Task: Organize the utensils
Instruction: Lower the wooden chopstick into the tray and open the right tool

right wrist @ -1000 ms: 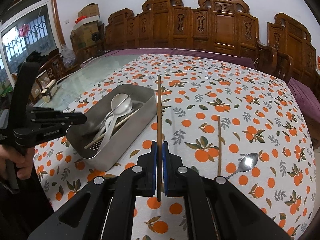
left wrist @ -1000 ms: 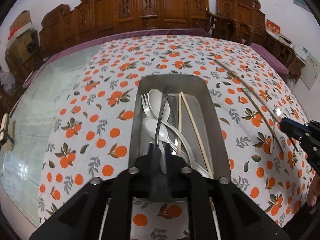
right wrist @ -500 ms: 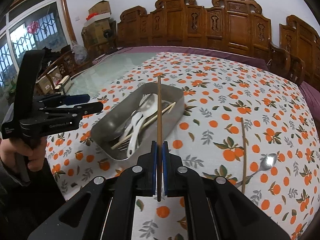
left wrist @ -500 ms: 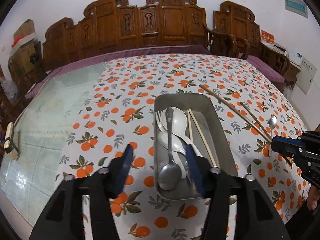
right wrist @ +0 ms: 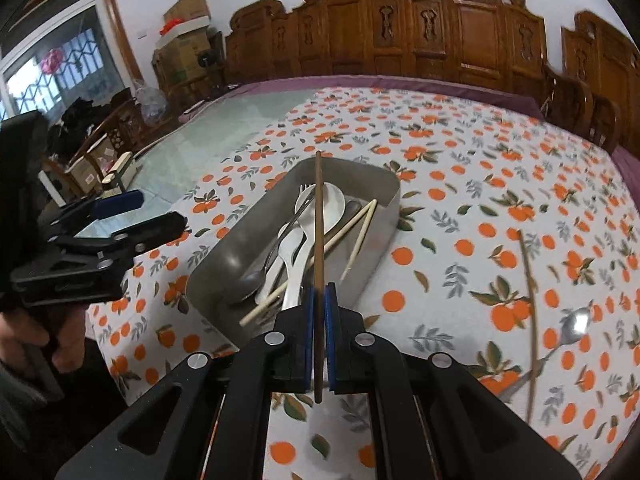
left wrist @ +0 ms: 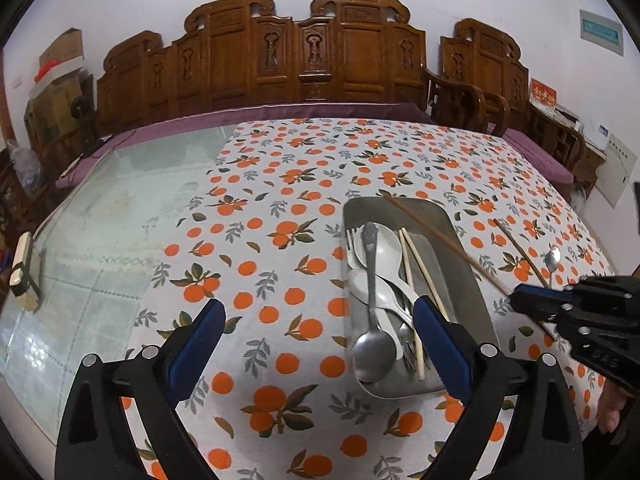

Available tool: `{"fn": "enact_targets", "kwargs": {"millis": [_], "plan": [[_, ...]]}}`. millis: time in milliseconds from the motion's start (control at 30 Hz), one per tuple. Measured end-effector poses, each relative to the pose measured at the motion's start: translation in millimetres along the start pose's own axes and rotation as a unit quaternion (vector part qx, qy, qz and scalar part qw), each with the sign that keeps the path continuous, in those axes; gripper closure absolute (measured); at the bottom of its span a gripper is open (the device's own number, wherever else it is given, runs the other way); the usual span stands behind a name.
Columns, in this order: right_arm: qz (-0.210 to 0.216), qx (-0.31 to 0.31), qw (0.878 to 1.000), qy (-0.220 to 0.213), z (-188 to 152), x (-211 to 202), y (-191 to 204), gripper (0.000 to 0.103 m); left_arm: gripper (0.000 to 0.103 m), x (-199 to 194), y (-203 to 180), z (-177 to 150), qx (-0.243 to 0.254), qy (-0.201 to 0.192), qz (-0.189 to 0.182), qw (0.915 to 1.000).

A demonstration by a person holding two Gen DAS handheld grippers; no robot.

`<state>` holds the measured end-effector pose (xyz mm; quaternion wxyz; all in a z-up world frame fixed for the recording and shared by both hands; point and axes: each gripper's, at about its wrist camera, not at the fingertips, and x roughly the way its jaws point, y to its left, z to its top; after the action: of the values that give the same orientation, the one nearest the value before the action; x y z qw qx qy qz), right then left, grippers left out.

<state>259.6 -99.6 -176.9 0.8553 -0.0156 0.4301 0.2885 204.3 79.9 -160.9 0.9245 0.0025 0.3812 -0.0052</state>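
Brown wooden chopstick (right wrist: 318, 216) sits clamped between the blue pads of the right gripper (right wrist: 319, 304), centre frame, over the rectangular steel tray (right wrist: 224, 240) of spoons and pale chopsticks. Lower in its own view, the left gripper (left wrist: 316, 320) gapes wide, holding nothing.

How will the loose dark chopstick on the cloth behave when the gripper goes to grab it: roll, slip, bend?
The chopstick looks thin and stiff, likely light. It lies flat on the tablecloth, so pads may struggle to get under it, and it could roll if nudged sideways. Its near end crosses the spoon, which may shift with it.
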Motion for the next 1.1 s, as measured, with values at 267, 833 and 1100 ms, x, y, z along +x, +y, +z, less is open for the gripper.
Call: {"fn": "enact_targets", "kwargs": {"millis": [267, 833, 1100], "plan": [[-0.003, 0.047, 0.999, 0.017, 10, 27, 5, 0.097, 0.012, -5, 10, 1, -0.01, -0.007, -0.006, 0.9999], [0.062, 0.07, 0.995, 0.029, 10, 53, 15, 0.093, 0.012, -12, 16, 1, -0.019, -0.014, -0.014, 0.9996], [0.076, 0.058, 0.995, 0.022, 11, 52, 12, 0.092, 0.012, -10, 14, 1, -0.017, -0.01, -0.013, 0.9997]]}}
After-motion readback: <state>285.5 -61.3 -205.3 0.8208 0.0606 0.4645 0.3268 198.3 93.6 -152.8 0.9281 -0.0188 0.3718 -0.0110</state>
